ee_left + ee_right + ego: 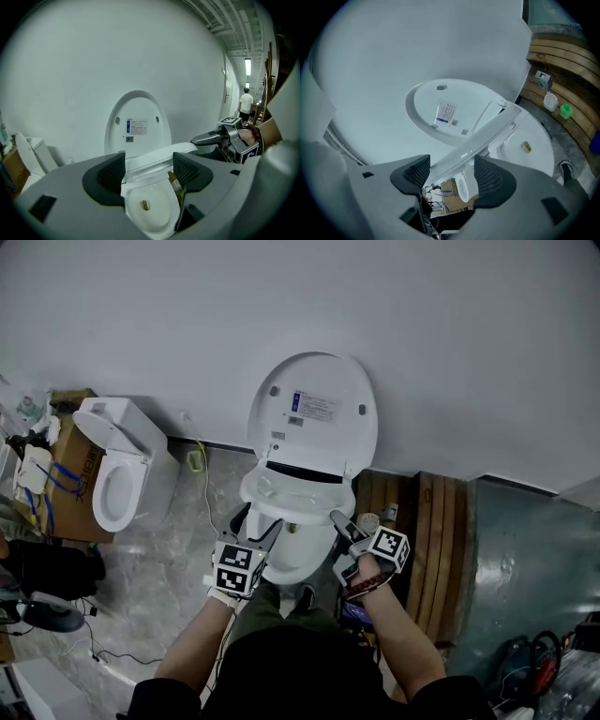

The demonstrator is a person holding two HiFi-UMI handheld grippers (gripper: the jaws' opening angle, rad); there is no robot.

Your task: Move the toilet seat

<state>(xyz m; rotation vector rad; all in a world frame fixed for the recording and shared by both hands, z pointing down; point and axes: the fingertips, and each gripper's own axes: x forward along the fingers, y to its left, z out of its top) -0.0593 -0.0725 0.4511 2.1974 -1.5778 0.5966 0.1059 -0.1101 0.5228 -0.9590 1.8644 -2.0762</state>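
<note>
A white oval plastic toilet seat ring (281,495) is seen tilted above the white ceramic toilet bowl (291,559), between that bowl and the white rounded lid (314,409), which is stood upright behind the bowl against the pale grey wall (422,315). The ring's long axis is run from the hinge at the bowl's back towards the bowl's front, where its free end is pointed at the person.

In the left gripper view, the left gripper (149,171) is held at the bowl's front with its dark ribbed fingers (110,173) spread wide; the ring's front rim (154,158) is framed in the gap, just beyond the tips, over the open bowl (150,206).

In the right gripper view, the right gripper (451,173) is placed at the bowl's right side, fingers (490,178) likewise wide apart. The ring (487,136) is shown edge-on as a slanted bar passing across the gap at the tips; contact cannot be confirmed.

A second white toilet (112,474) is stood well to the bowl's left, and brown wooden slats (427,521) are laid to its right.
</note>
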